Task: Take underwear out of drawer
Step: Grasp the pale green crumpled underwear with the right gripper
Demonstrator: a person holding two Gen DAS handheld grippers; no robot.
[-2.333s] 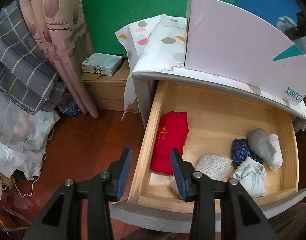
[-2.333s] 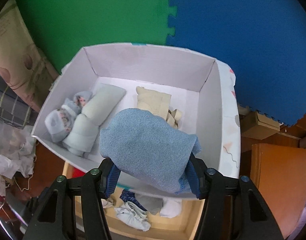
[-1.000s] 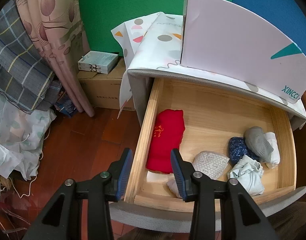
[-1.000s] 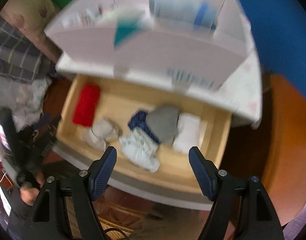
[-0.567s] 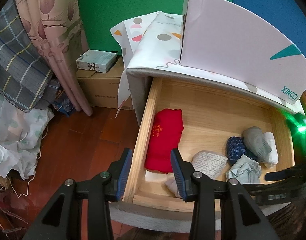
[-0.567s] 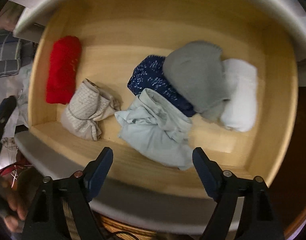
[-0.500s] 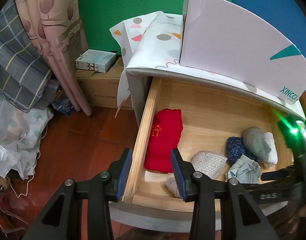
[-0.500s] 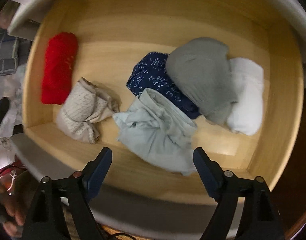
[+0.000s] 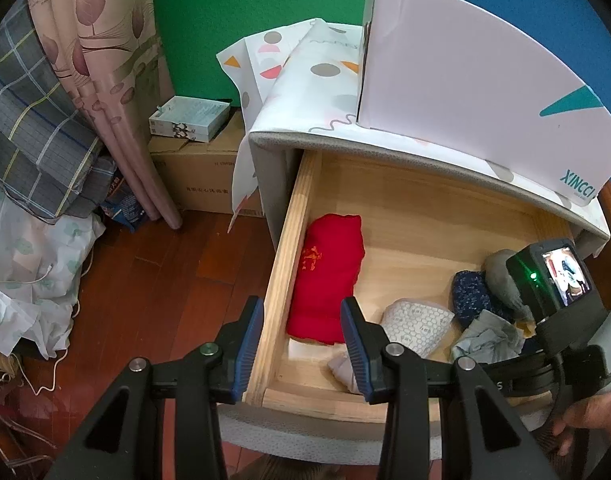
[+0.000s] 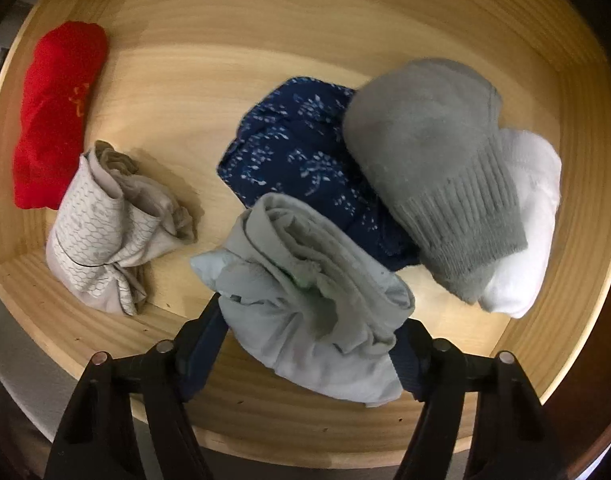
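The wooden drawer (image 9: 283, 264) stands pulled open. In it lie a red roll (image 9: 327, 276), a beige patterned bundle (image 10: 105, 224), a navy patterned piece (image 10: 301, 148), a grey sock roll (image 10: 437, 160), a white roll (image 10: 525, 216) and pale blue-grey underwear (image 10: 317, 304). My right gripper (image 10: 309, 344) is down inside the drawer, open, its fingers either side of the pale blue-grey underwear; I cannot tell if they touch it. Its body shows in the left wrist view (image 9: 553, 320). My left gripper (image 9: 301, 340) is open and empty above the drawer's front left corner.
A white cardboard box (image 9: 465, 92) stands on the patterned cloth (image 9: 305, 92) over the nightstand top. Left of it are a brown carton (image 9: 197, 176) with a small box (image 9: 189, 118), curtains (image 9: 105, 80) and heaped fabric (image 9: 25, 240) on the wooden floor.
My right gripper let go of the blue cloth in the white box, swung down into the drawer and now straddles the pale blue-grey underwear. The left gripper has hardly moved.
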